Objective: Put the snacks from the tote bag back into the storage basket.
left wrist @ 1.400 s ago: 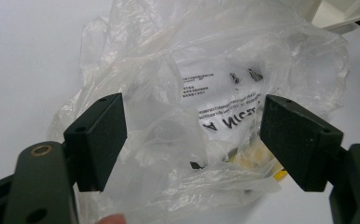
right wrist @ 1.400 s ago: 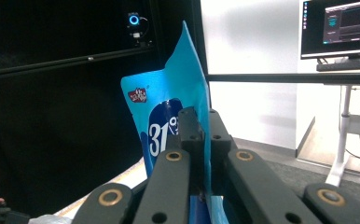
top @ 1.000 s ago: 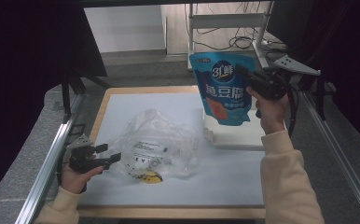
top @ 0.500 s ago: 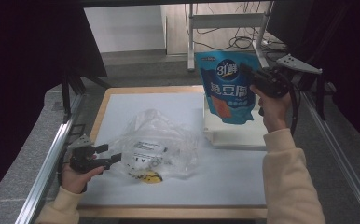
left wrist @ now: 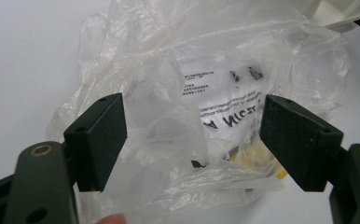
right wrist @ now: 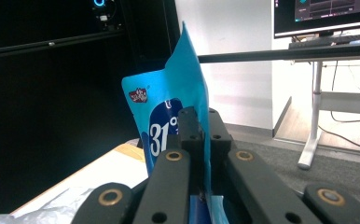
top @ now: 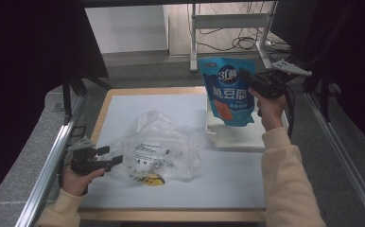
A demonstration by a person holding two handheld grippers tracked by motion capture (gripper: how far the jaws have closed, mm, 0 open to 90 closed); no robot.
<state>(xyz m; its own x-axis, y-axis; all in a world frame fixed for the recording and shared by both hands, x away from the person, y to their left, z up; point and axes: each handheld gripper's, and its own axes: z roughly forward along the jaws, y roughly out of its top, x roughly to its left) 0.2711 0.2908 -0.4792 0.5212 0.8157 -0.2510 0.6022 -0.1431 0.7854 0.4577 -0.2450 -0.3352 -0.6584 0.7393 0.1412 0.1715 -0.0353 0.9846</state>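
A blue snack pouch with white lettering hangs in the air above the white tray at the table's right. My right gripper is shut on the pouch's upper edge, its jaws pinching the blue film. A crumpled clear plastic bag with a printed label and something yellow inside lies mid-table. My left gripper stands open at the bag's left edge. In the left gripper view the bag lies between and beyond the spread jaws, which hold nothing.
The white mat covers a wooden-edged table. Metal rails run along both sides. Desk legs and cables stand beyond the far edge. A monitor shows at the upper right of the right gripper view.
My right gripper has carried the blue pouch a little higher and to the right over the tray. The left gripper and the plastic bag have stayed put.
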